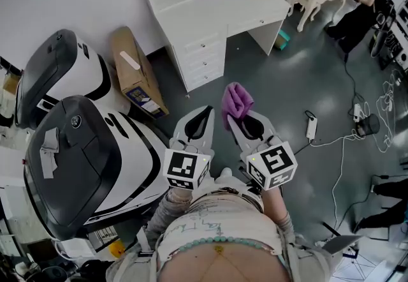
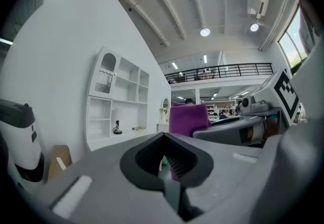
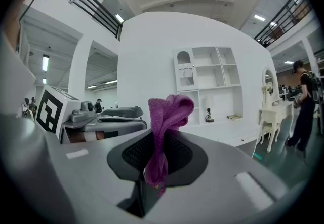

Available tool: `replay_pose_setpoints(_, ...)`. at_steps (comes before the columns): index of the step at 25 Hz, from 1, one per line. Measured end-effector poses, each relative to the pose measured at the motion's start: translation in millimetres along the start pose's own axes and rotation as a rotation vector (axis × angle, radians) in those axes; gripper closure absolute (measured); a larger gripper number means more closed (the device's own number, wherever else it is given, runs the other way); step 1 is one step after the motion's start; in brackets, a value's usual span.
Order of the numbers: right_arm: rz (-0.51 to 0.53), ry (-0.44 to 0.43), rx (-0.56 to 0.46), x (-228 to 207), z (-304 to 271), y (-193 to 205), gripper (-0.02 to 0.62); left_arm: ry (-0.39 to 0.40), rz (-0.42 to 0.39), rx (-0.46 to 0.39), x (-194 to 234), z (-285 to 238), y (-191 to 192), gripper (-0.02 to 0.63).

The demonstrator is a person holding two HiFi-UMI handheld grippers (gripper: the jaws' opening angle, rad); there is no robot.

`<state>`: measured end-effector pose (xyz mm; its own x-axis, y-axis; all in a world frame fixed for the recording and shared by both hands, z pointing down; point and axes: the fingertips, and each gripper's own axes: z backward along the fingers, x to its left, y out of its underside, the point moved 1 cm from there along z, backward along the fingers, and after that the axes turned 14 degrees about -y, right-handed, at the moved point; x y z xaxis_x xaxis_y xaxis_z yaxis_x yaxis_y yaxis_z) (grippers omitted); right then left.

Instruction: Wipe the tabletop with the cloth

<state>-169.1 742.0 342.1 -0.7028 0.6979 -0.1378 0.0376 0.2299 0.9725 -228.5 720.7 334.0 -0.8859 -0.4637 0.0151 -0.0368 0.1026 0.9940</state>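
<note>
**Cloth held in the air, short of the desk**

Two grippers at the person's waist: right gripper (image 1: 233, 120) clenched on a purple cloth (image 1: 236, 101), left gripper (image 1: 205, 112) closed on nothing, both well short of the white desk (image 1: 223, 16). The pinch looks narrow, so wiping drag could pull the cloth free.

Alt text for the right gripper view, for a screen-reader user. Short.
The right gripper is shut on a purple cloth that bunches up above its jaws. To its left is the left gripper with its marker cube. Behind stands a white desk with shelves, and a person stands at the far right.
</note>
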Motion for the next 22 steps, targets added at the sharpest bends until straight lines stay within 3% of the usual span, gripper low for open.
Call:
replay_pose_setpoints(12,0.015,-0.063,0.031,-10,10,14,0.514,-0.066,0.045,0.029,-13,0,14,0.606)
replay_pose_setpoints(22,0.008,-0.063,0.024,-29,-8,12,0.514,-0.068,0.046,0.027,-4,-26,17,0.606)
